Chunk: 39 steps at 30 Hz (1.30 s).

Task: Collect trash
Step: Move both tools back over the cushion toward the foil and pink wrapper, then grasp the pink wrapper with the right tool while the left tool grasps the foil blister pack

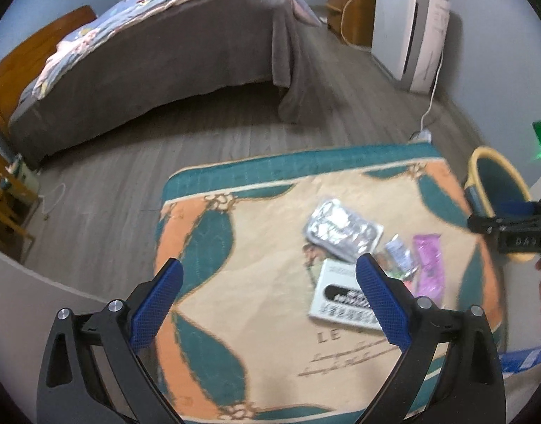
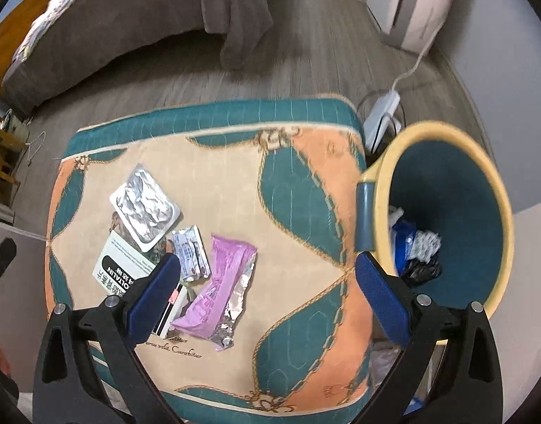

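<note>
Trash lies on a patterned cushioned stool (image 2: 305, 190) (image 1: 235, 318): a silver blister pack (image 2: 145, 208) (image 1: 343, 229), a white box with black label (image 2: 120, 265) (image 1: 336, 300), a small silver sachet (image 2: 191, 252) (image 1: 399, 252) and a pink foil wrapper (image 2: 221, 296) (image 1: 429, 263). A yellow-rimmed teal bin (image 2: 447, 212) (image 1: 496, 183) stands right of the stool with crumpled trash (image 2: 417, 251) inside. My left gripper (image 1: 270, 304) hovers open over the stool, its right finger above the white box. My right gripper (image 2: 268, 296) is open and empty above the stool, beside the pink wrapper.
A bed with a grey cover (image 1: 171, 60) stands beyond the stool on a wood floor. A white appliance (image 1: 411, 28) and a wooden cabinet (image 1: 351, 10) line the far wall. A power strip with cord (image 2: 381, 116) lies on the floor behind the bin.
</note>
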{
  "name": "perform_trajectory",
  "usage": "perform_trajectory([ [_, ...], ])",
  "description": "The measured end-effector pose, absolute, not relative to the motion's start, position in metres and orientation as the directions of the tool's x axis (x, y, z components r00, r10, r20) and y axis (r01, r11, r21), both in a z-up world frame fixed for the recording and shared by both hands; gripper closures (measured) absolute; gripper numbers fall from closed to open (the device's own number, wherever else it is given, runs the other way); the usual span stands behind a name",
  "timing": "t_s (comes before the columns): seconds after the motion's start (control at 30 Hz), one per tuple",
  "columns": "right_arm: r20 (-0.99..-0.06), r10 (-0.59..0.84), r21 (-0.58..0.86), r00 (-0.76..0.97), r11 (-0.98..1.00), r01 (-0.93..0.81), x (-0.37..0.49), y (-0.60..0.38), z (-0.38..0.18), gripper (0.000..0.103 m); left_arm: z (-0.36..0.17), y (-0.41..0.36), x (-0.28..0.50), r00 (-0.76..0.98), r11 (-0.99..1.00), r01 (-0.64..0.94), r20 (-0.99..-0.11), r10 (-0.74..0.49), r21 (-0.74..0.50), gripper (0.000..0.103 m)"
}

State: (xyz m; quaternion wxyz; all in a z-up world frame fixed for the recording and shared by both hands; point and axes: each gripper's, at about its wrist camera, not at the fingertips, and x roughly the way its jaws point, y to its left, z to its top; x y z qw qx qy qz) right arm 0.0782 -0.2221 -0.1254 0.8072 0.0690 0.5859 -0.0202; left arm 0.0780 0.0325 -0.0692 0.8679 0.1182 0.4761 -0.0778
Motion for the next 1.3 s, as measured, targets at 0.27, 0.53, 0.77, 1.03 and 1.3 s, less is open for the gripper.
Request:
perform_trajectory([
  [0.27,-0.967,0.051,0.089,0.249,0.986,0.142,0.078,-0.205,-0.158,0.006,-0.081,0.035,0.086,0.511,0.955,0.263,-0.860,-0.017,0.137,0.006],
  [0.53,-0.974,0.121,0.153,0.189,0.975,0.164,0.079,-0.199,-0.184,0.024,-0.086,0.029,0.094,0.498,0.954,0.276,-0.866,-0.035,0.120,0.006],
  [0.77,-0.973,0.194,0.212,0.124,0.964,0.159,0.077,-0.195,-0.205,0.081,-0.096,0.031,0.103,0.476,0.963,0.251,-0.879,-0.031,0.102,0.006],
  [1.03,-0.962,0.165,0.194,0.218,0.974,0.121,0.092,-0.220,-0.176,0.089,-0.117,0.024,0.122,0.425,0.981,0.192,-0.901,-0.088,-0.005,0.006],
  [1.3,-0.950,0.070,0.104,0.305,0.990,0.095,0.112,-0.243,-0.150,0.089,-0.157,-0.014,0.146,0.395,0.990,0.140,-0.915,-0.085,-0.032,0.006],
])
